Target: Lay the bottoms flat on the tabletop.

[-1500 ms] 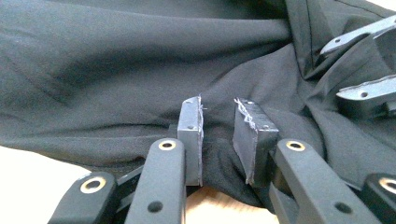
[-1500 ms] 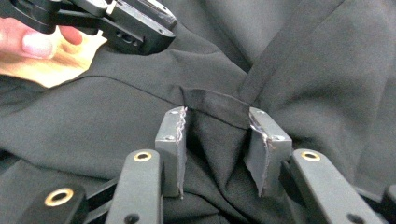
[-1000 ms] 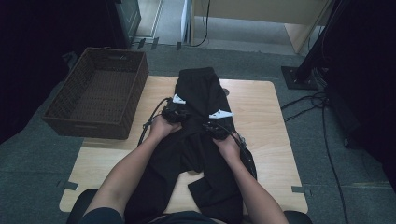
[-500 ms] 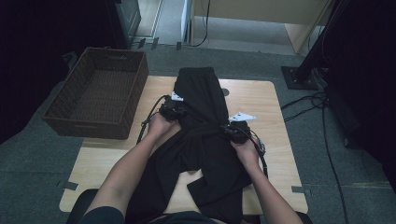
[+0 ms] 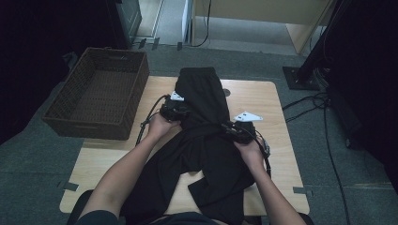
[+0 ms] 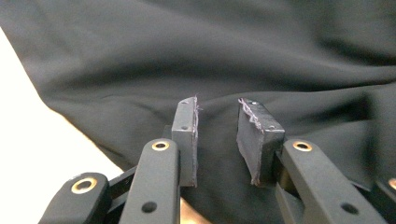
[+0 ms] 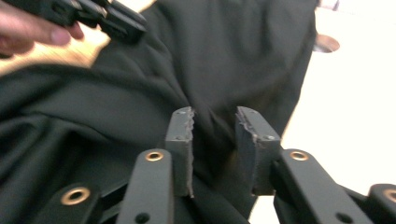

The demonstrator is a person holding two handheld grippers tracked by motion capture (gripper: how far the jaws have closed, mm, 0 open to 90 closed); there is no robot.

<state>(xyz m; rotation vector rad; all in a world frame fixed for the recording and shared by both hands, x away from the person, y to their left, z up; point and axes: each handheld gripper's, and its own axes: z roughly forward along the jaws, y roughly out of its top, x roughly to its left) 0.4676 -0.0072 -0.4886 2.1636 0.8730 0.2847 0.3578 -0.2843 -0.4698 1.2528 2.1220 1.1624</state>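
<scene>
A black garment [image 5: 204, 93] lies lengthwise down the middle of the wooden table [image 5: 267, 108], with its near end bunched by the person's lap. My left gripper [image 5: 174, 111] rests at the garment's left edge. In the left gripper view its jaws [image 6: 218, 105] have just been opening and stand apart over the black cloth [image 6: 233, 46], pinching nothing. My right gripper [image 5: 237, 132] sits on the garment's right side. It has also just been opening, and its jaws [image 7: 215, 116] show a gap above the cloth [image 7: 233, 51]. The left gripper [image 7: 112, 16] appears at the top left of the right gripper view.
A dark wicker basket [image 5: 98, 93] stands on the floor at the table's left, touching its corner. Cables [image 5: 324, 108] and a black stand base [image 5: 300, 77] lie on the floor at the right. Bare tabletop shows on both sides of the garment.
My right hand has moved to the right and a little toward the person. The garment's far part now lies as a narrower, smoother strip. The left hand has stayed put.
</scene>
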